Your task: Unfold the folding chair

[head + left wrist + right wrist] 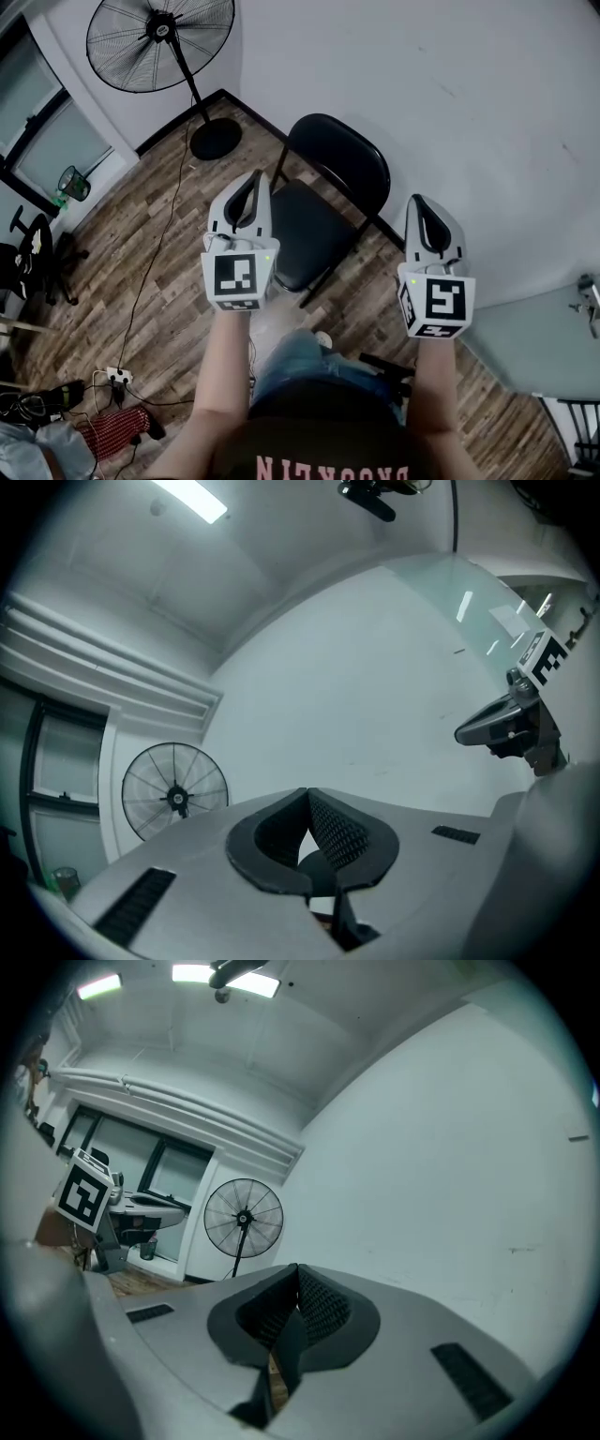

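The black folding chair (305, 230) stands open on the wood floor with its backrest (342, 155) toward the white wall. In the head view both grippers are held up in front of me, above the chair and apart from it. My left gripper (247, 178) hovers over the seat's left edge, its jaws together with nothing between them. My right gripper (420, 201) is to the right of the chair, also shut and empty. The left gripper view shows its pads meeting (307, 795), with the right gripper (511, 726) off to the side. The right gripper view shows its pads closed (297, 1271).
A black pedestal fan (159, 42) stands at the back left by the wall. A power strip (117, 376) with cables and a red cloth (117, 427) lie on the floor at the left. An office chair (28, 253) is at the far left.
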`<action>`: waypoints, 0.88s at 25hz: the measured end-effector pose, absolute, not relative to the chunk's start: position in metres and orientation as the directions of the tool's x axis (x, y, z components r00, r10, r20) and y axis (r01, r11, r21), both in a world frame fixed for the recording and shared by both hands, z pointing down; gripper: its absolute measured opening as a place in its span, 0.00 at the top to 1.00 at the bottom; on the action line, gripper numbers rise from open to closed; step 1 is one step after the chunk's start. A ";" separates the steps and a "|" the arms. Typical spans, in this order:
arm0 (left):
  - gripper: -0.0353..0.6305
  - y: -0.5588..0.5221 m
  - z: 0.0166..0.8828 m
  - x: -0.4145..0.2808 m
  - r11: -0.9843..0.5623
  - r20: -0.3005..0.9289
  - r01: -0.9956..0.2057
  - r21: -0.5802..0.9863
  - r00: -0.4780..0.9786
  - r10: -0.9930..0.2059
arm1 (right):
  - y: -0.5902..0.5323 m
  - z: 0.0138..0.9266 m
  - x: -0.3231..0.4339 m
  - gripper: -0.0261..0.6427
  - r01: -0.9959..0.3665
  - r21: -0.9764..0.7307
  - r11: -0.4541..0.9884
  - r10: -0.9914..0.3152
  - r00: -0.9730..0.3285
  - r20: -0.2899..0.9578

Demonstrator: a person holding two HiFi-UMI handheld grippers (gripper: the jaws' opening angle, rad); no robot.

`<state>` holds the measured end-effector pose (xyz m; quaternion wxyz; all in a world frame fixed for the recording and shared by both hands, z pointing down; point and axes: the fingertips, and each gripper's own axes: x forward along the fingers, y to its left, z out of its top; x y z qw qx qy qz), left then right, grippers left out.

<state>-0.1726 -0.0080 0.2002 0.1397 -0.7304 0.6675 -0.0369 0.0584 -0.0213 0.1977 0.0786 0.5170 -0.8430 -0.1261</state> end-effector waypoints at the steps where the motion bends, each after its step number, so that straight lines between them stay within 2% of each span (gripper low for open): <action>1: 0.94 -0.008 0.196 -0.171 -0.069 -0.145 -0.960 -0.270 0.112 -0.983 | -0.022 0.196 0.060 0.96 -0.854 0.292 0.431 -0.893 -0.451 -0.001; 12: 0.94 -0.001 0.162 -0.168 -0.083 -0.241 -0.948 -0.307 0.162 -0.957 | -0.013 0.161 0.056 0.96 -0.852 0.360 0.380 -0.878 -0.454 -0.148; 22: 0.94 0.005 0.167 -0.177 -0.074 -0.233 -0.952 -0.298 0.147 -0.961 | -0.011 0.161 0.060 0.96 -0.860 0.357 0.366 -0.890 -0.436 -0.138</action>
